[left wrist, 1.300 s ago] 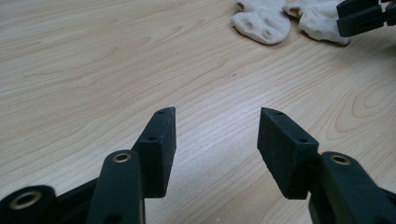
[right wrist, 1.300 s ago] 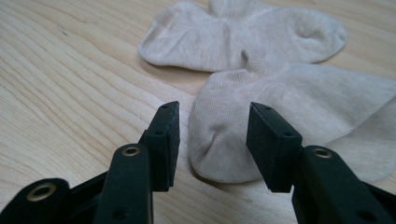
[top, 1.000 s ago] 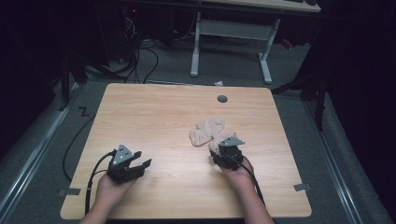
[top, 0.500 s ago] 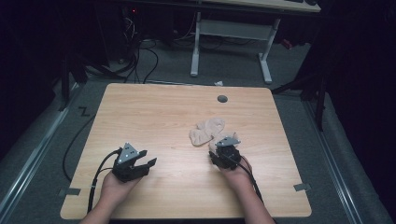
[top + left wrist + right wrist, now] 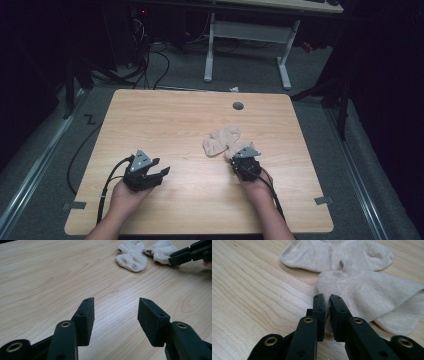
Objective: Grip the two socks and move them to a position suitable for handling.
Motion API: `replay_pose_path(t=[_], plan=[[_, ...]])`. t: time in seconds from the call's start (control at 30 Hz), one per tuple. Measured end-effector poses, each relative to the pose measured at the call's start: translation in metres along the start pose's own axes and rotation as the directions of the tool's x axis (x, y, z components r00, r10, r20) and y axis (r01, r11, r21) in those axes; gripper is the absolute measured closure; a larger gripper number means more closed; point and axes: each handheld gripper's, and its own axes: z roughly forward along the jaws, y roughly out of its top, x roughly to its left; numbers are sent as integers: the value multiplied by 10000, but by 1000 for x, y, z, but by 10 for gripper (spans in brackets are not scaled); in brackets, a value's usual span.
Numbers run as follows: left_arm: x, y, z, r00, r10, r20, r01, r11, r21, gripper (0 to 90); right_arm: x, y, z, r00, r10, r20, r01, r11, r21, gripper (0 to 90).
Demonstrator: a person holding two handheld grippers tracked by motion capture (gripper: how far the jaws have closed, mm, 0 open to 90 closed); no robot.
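You are handling two small beige knitted ankle socks, light, limp and apt to bunch, lying overlapped right of the desk's middle, well in from its far edge; your right gripper has just been closing and is now pinching the nearer sock's cuff edge, a sound place to take it. Your left gripper is hovering open and empty near the front left corner, while the pale wooden desk is sitting in a dark room with cables on the grey floor beyond

Socks on table, right of centre
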Motion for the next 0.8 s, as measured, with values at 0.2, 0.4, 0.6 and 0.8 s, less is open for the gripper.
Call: replay_pose_path(t=[0.2,0.4,0.6,0.8], plan=[[5,-10,-17,9992,-24,-395,34,9997,254,478,0,-1,-12,10000,-22,-97,18,9991,-423,835],[15,-11,-17,9993,-310,-198,310,9995,-14,448,1,-3,-23,9993,171,-343,-199,9964,-829,835],[21,-12,-15,9991,-262,-327,260,9996,-57,422,-2,-2,-32,9984,437,-360,-478,9913,-1230,835],[25,-15,-13,9982,-445,-401,442,9990,-99,430,-4,-3,-42,9963,696,-505,-766,9854,-1523,837]])
